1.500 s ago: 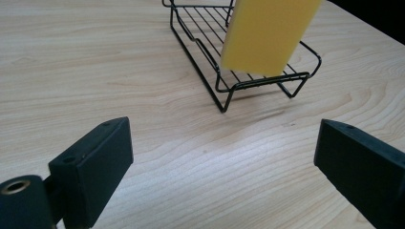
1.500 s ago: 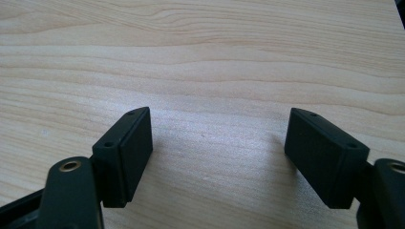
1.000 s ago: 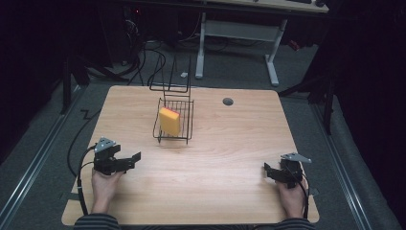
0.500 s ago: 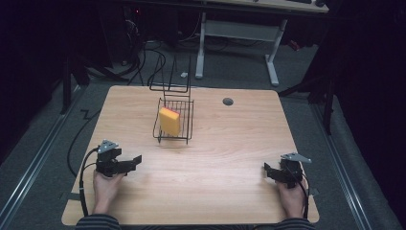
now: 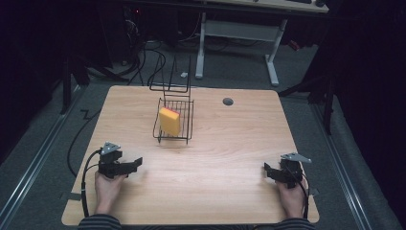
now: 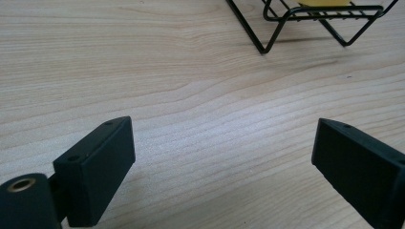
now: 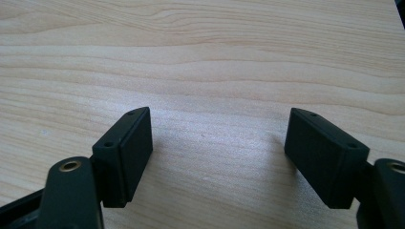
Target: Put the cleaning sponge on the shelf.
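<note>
Both tongs rest near the front edge of the surface (image 5: 230, 143), well apart from each other: the left tongs (image 5: 136, 163) stand spread with nothing between the jaws, which have just been closing a little, and the right tongs (image 5: 266, 169) stand spread and empty too. The yellow sponge (image 5: 170, 121) already sits upright inside the wire basket (image 5: 187, 125) toward the far middle of the surface, well apart from either hand. From the left gripper view the basket's feet (image 6: 267, 43) lie ahead. Judging by this, the placing looks done and the hands seem parked; whether the sponge leans on the wire is hard to tell.
</note>
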`<state>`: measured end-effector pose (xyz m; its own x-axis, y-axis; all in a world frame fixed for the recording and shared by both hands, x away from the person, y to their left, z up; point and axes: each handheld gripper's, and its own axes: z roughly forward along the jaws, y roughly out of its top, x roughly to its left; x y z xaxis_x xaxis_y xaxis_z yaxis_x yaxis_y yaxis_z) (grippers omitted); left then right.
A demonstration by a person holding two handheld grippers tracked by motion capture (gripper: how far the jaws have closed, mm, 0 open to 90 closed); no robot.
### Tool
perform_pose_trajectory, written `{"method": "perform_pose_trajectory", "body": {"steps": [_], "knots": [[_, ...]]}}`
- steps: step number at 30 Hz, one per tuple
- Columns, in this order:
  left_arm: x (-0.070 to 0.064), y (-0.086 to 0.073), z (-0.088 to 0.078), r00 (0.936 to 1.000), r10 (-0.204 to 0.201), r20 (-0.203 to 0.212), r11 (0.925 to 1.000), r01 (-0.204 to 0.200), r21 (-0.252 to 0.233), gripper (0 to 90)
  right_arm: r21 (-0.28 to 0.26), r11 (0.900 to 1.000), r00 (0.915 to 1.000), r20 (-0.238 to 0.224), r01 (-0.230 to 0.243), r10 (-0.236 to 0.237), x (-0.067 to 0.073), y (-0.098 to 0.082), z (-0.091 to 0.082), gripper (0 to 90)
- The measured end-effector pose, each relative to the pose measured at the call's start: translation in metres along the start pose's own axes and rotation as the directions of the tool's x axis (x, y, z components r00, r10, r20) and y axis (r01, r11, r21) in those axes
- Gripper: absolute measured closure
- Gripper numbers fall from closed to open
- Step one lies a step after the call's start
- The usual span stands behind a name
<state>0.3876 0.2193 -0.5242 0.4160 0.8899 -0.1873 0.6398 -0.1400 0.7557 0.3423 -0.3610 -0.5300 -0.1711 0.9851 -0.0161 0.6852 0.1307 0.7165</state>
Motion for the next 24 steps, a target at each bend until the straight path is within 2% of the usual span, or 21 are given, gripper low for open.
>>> {"method": "perform_pose_trajectory", "body": {"steps": [14,19,24], "knots": [[-0.005,-0.003,0.013,0.9976,0.046,-0.052,0.9984,-0.044,0.036,9.6,0.000,1.000,1.0000,0.000,0.000,0.000,0.000,0.000,0.000,24.9],[-0.006,-0.002,0.018,0.9971,0.053,-0.054,0.9976,-0.050,0.048,10.2,0.000,1.000,1.0000,0.000,0.000,0.000,0.000,0.000,0.000,24.9],[-0.010,-0.001,0.022,0.9921,0.089,-0.088,0.9948,-0.084,0.058,10.5,0.000,1.000,1.0000,0.000,0.000,0.000,0.000,0.000,0.000,25.0]]}}
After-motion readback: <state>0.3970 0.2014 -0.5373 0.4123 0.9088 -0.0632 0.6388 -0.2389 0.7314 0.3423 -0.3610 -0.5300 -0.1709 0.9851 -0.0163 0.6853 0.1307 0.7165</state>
